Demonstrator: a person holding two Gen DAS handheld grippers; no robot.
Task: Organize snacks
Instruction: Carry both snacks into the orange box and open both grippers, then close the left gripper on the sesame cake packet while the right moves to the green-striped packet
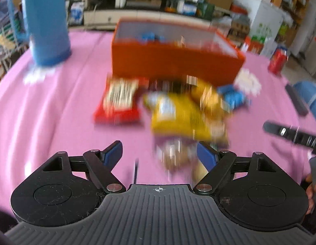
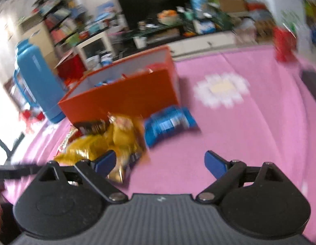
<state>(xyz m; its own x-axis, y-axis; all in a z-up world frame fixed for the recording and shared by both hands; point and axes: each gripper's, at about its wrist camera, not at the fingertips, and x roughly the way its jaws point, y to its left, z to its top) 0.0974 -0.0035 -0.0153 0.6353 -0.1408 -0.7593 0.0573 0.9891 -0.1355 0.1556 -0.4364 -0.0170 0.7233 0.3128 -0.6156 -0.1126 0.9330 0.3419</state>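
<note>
- Both wrist views are smeared with motion blur; the left gripper [image 1: 160, 153] is spread wide and holds nothing, hanging low over the near edge of the snack pile.
- Straight ahead of it, and slightly toward its right finger, lies a yellow chip bag [image 1: 178, 116]; its long axis appears to run away from the tongs toward the orange box [image 1: 174, 61], though blur makes that uncertain.
- A small pale packet [image 1: 174, 155] sits nearest, just ahead of the blue pads and between them; its label is unreadable.
- Left of the yellow bag lies a red snack bag [image 1: 119, 102]; to the right, just beside the box wall, a blue packet [image 1: 231, 96].
- The right gripper [image 2: 160, 163] is also spread wide and empty; the pile lies ahead and to its left, the blue packet [image 2: 170, 122] almost dead ahead, the yellow chip bag [image 2: 108, 143] behind its left finger.
- By these views the left gripper looks nearer the yellow bag, the right one better placed for the blue packet.
- The box stands open beyond the pile with some packets already inside.
- The surface is a pink tablecloth [image 1: 55, 106] with a white flower print; a blue thermos [image 1: 45, 20] stands far left, a red can [image 1: 278, 61] far right; cluttered shelves fill the room behind.
</note>
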